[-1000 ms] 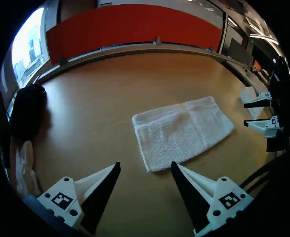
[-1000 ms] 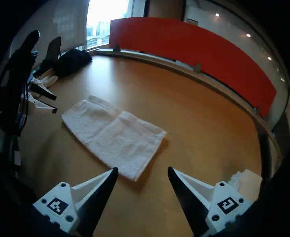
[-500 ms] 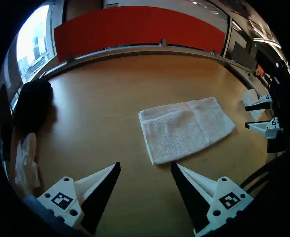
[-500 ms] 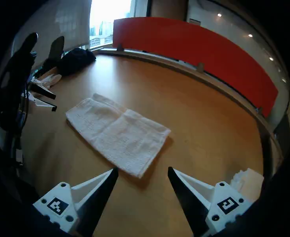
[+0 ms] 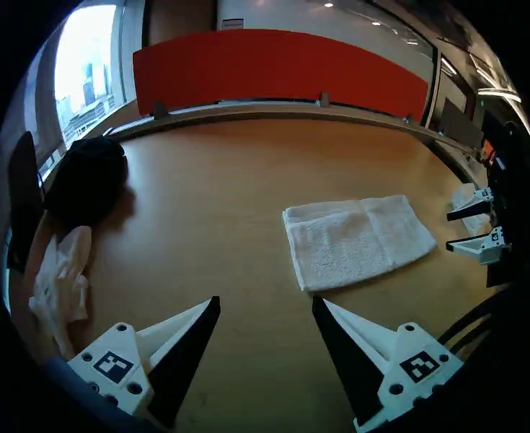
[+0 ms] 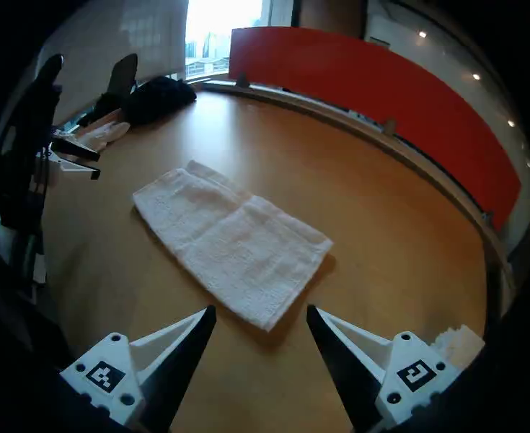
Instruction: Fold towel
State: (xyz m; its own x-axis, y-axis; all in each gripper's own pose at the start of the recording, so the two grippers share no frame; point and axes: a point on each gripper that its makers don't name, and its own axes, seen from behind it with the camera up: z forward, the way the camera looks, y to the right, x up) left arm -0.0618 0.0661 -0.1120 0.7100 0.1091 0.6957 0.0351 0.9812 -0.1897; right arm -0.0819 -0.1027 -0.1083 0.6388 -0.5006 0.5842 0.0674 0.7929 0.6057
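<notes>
The towel [image 5: 358, 242] lies flat on the tabletop [image 5: 214, 187] as a neat oblong. A line runs across its middle where one layer seems to end, so I'd judge it already folded at least once.

Both pairs of tongs hang clear of it, wide apart and holding nothing. The left tongs [image 5: 265, 299] have the towel ahead and off to their right, its nearest corner just beyond the tip of their right finger. The right tongs [image 6: 259, 309] face it more squarely, with a short end just ahead of their fingertips. The two pairs stand at opposite short ends, each looking across the cloth at the other. That reads to me as someone squaring up either to bring one end over to the other or to check the result. I can't say which.

A black bag [image 5: 88, 180] and a heap of pale cloth [image 5: 59, 274] sit well off to the left of the left tongs, probably pushed aside to leave working room. Another bit of white cloth [image 6: 459, 339] rests low to the right of the right tongs.
</notes>
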